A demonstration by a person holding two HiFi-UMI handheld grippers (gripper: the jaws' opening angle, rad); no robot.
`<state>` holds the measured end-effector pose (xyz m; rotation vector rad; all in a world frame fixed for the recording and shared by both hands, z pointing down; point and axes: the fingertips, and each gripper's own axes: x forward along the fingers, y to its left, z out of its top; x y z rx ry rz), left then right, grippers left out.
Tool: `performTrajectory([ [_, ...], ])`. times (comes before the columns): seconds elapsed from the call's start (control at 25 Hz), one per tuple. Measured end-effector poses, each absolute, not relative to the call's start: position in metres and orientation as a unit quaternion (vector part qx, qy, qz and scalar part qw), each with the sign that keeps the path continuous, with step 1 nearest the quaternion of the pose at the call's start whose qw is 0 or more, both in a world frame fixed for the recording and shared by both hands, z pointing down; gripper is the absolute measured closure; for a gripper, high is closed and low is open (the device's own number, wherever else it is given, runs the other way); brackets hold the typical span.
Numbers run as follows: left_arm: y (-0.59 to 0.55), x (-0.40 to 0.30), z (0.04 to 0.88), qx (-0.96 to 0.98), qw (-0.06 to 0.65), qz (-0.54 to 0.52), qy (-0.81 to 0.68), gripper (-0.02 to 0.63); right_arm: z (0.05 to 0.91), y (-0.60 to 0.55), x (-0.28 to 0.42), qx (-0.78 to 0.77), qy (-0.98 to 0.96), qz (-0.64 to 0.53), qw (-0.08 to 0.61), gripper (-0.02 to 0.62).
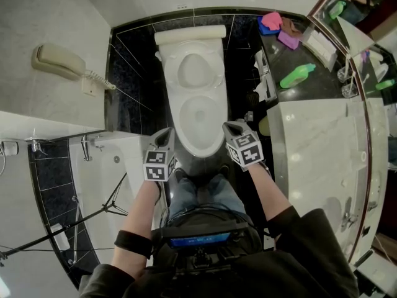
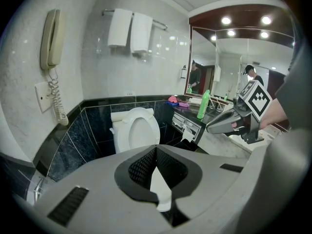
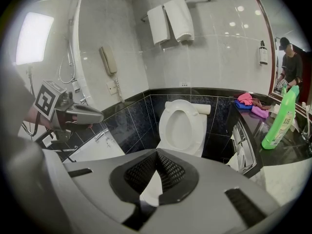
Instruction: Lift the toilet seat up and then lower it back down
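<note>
Head view: 1 seat [image 1: 193,71] up, 2 grippers [image 1: 165,135] [image 1: 233,129] closed.

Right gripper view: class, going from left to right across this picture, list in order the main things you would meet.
left gripper → wall phone → toilet → pink and blue cloths → green bottle. The white towels hang above the toilet, so they are left out.

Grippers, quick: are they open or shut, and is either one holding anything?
Left gripper: jaws shut, holding nothing.
Right gripper: jaws shut, holding nothing.
</note>
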<state>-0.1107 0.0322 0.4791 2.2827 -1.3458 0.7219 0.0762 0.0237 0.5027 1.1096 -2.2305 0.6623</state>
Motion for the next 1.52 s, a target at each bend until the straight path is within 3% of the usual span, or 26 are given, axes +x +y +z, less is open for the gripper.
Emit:
performTrajectory([
  [1.52, 0.031, -0.119, 0.483, 0.811, 0.194, 0.258, -0.487, 0.598, 0.505, 0.022, 0.079, 0.416, -0.825, 0.252, 0.287, 0.591],
])
